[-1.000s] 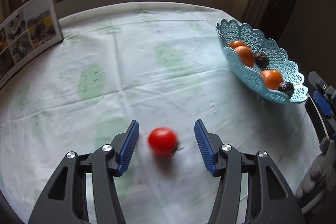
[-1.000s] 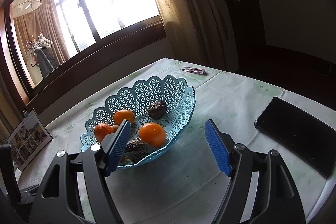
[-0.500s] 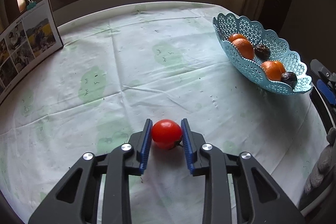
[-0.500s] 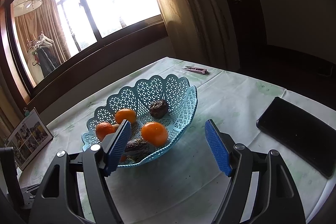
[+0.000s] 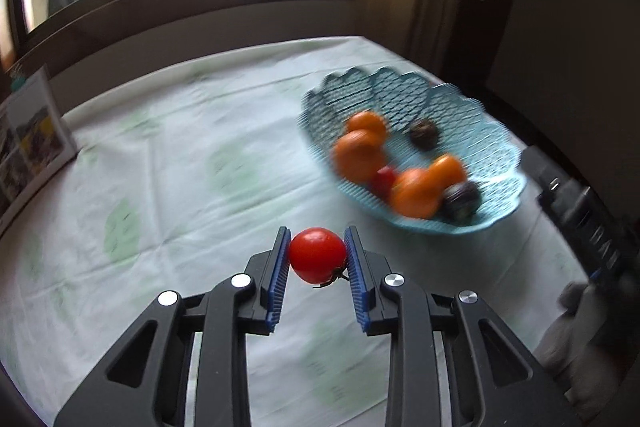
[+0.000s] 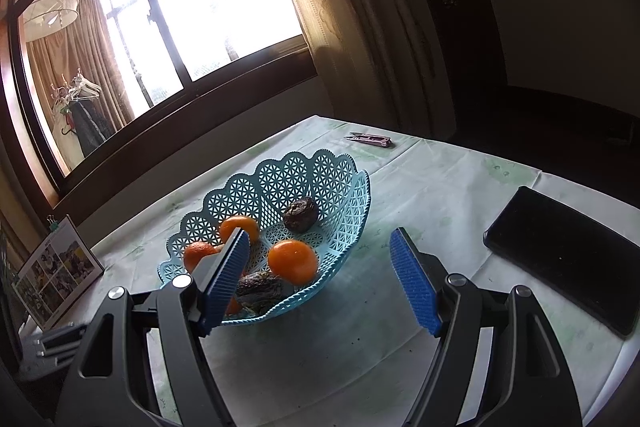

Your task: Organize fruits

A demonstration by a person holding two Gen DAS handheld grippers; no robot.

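Observation:
My left gripper (image 5: 318, 255) is shut on a red tomato (image 5: 317, 254) and holds it above the tablecloth, short of the basket. The light blue lattice basket (image 5: 472, 115) lies ahead to the right with several oranges (image 5: 358, 155), two dark fruits (image 5: 422, 133) and a small red fruit (image 5: 383, 179). In the right wrist view the basket (image 6: 304, 171) sits just ahead to the left, holding oranges (image 6: 293, 261) and dark fruits (image 6: 301, 214). My right gripper (image 6: 320, 283) is open and empty, its left finger in front of the basket.
A photo calendar (image 5: 30, 143) stands at the table's left edge, also in the right wrist view (image 6: 56, 273). A black phone-like slab (image 6: 568, 257) lies at right and a small clipper (image 6: 370, 139) near the far edge. The window and curtains are behind.
My left gripper closed on the tomato, lifted it off the cloth and swung right toward the basket. The right gripper stayed open and barely moved.

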